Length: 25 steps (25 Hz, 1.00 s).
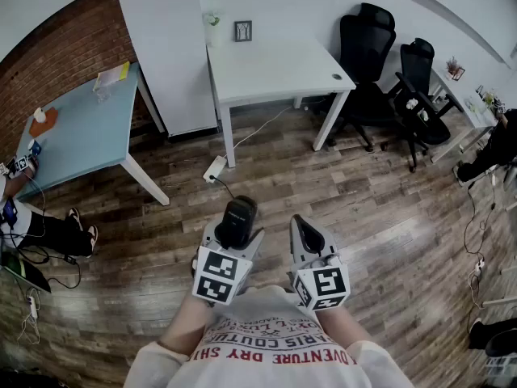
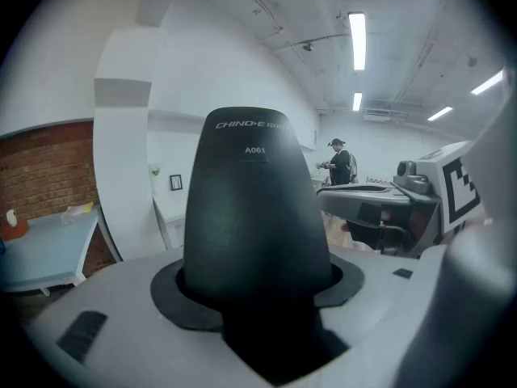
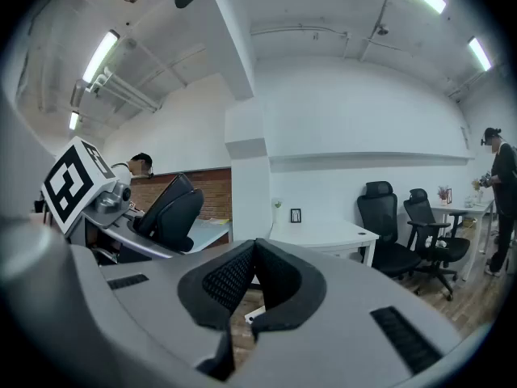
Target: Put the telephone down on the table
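Your white shirt with red lettering (image 1: 271, 350) fills the bottom of the head view. Just beyond it you hold both tools over the brown wood-plank floor (image 1: 388, 217), well short of the white rectangular tabletop (image 1: 275, 67). Your left tool (image 1: 235, 234) pinches the black plastic telephone handset (image 1: 239, 214), which stands up between its jaws in the air, not on the tabletop. Your right tool (image 1: 300, 226) is pressed together and empty.

Only the left gripper view shows the handset's pale lettering and a small label near its top. Its dark bulk blocks most of the room ahead, and a person in dark clothes (image 2: 339, 162) stands far off. Only the right gripper view shows the ribbed black pads (image 3: 222, 277) meeting, with the tabletop straight beyond them.

From above, the tabletop's near edge faces you across open floor. A white power strip (image 1: 215, 168) lies on the floor by its near left leg. The middle of the top is open, with a small dark picture frame (image 1: 243, 31) and a small green plant (image 1: 212, 24) at its far edge. Black office chairs (image 1: 367, 55) crowd its right side and a white pillar (image 1: 166, 47) stands at its left. Further left are a pale blue table (image 1: 81, 132) and a red brick wall (image 1: 56, 47).
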Motion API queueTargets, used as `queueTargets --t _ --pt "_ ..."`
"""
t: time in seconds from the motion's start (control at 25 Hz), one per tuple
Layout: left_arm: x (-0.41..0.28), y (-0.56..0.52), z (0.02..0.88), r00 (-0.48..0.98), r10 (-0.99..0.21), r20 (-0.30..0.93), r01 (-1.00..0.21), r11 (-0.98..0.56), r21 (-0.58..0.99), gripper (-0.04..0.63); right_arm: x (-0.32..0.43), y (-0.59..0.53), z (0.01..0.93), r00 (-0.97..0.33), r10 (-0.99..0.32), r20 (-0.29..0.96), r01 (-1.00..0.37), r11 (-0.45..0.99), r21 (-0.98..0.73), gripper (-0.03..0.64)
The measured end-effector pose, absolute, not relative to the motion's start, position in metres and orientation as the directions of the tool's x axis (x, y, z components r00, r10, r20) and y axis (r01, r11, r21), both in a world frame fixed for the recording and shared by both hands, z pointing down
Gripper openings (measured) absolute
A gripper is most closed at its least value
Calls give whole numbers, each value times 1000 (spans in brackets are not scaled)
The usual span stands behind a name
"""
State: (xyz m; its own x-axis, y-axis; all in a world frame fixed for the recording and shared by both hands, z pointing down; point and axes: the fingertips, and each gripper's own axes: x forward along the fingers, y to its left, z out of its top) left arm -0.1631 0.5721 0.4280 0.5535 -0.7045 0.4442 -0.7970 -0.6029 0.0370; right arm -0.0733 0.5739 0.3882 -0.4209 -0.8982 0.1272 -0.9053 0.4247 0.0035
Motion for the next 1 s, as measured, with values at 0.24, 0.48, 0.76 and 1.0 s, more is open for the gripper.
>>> queueTargets --t 0.24,0.48,0.76,1.0 --pt "-164 561 430 560 -700 443 -795 -604 51 291 -74 562 394 -418 -897 142 -906 422 4 25" --pt "-170 559 436 565 -685 459 -792 -607 70 291 -76 556 399 -390 -908 156 -921 389 -36 25" --pt "-166 552 448 591 -642 489 -771 -628 107 291 -69 548 413 -368 -908 200 -930 363 -64 25" --pt "-146 528 452 590 -645 486 -775 -621 116 291 -50 527 422 -392 -895 215 -919 389 -56 25"
